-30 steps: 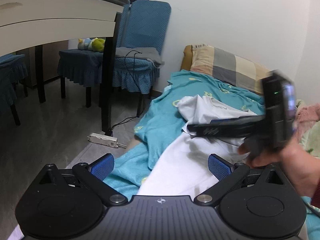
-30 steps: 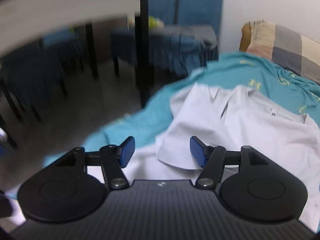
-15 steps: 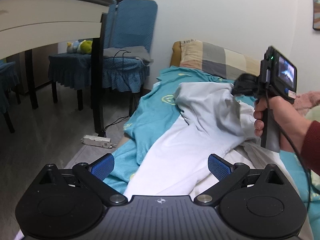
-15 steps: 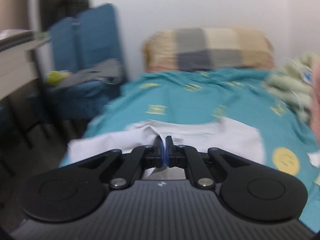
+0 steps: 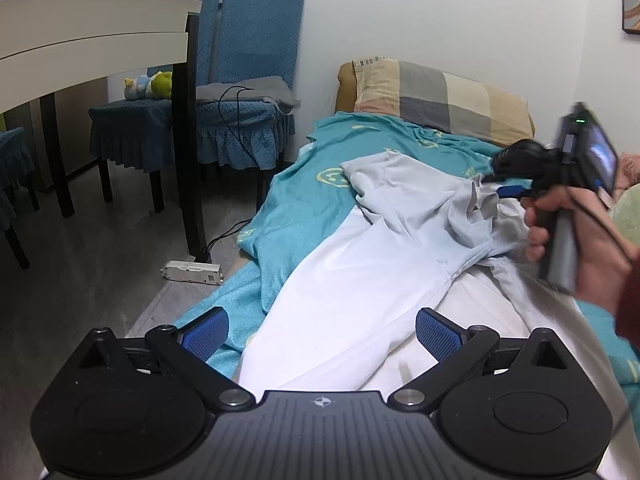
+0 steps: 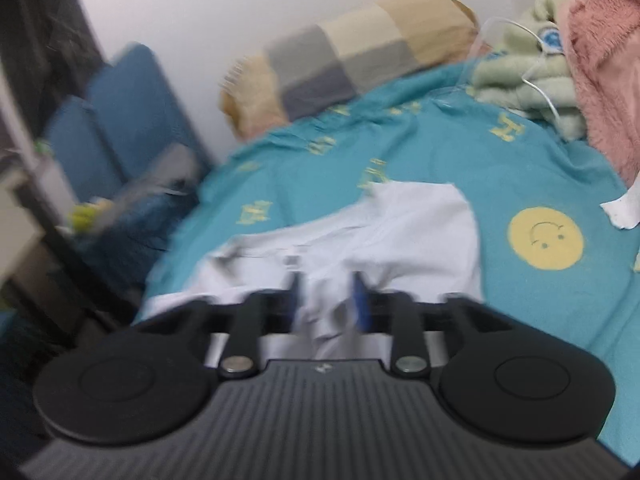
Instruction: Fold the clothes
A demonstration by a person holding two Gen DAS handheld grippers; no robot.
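Note:
A white shirt (image 5: 360,272) lies along the teal bedsheet (image 5: 296,208). Its upper part is folded over toward the right. My left gripper (image 5: 318,334) is open and empty, just above the shirt's lower end. My right gripper (image 6: 325,300) has its jaws a small gap apart, with a bunch of the white shirt (image 6: 400,240) between them. The view is blurred. In the left wrist view the right gripper (image 5: 508,192) is at the right, holding the folded shirt edge up.
A checked pillow (image 5: 440,100) lies at the bed's head by the wall. Green and pink fleece clothes (image 6: 560,60) are piled at the right. A table leg (image 5: 192,140), blue chairs (image 5: 240,92) and a power strip (image 5: 192,272) stand on the floor at the left.
The right gripper closed on the shirt's left part, carried it right across the bed, and its jaws now stand slightly apart. The left gripper stayed open and nearly still.

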